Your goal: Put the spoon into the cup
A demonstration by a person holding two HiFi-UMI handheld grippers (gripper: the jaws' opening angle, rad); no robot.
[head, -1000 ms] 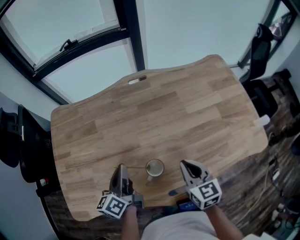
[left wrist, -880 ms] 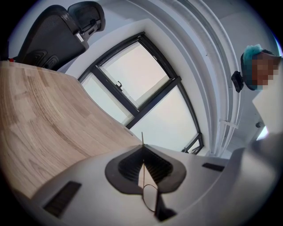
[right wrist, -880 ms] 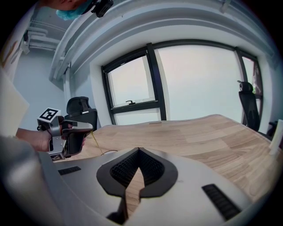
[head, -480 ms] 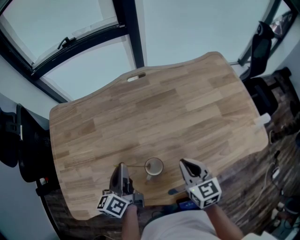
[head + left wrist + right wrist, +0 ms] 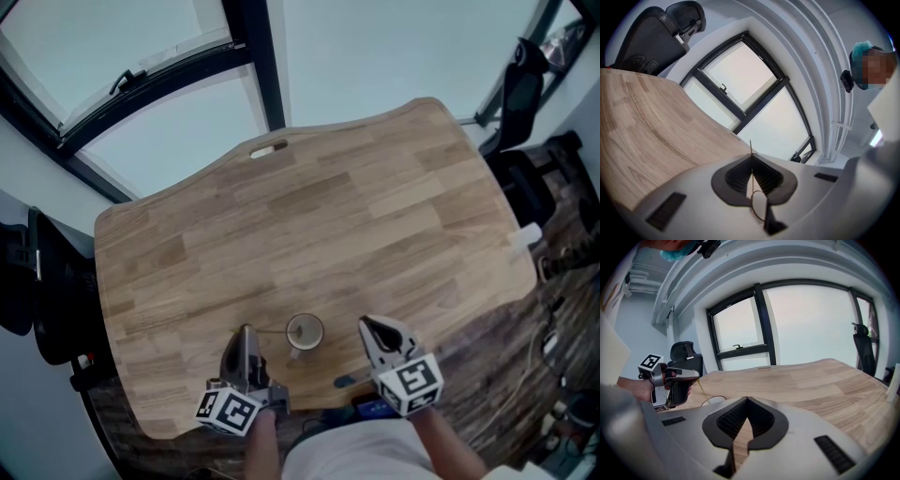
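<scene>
Thin golden spoon (image 5: 751, 183) in left tool (image 5: 751, 158) (round cup (image 5: 305, 331) beside)

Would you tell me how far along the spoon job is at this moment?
Done: the left gripper has the spoon clamped. In hand: its free end reaches the cup. Left: lowering it in and releasing. The right gripper is shut, empty.
</scene>
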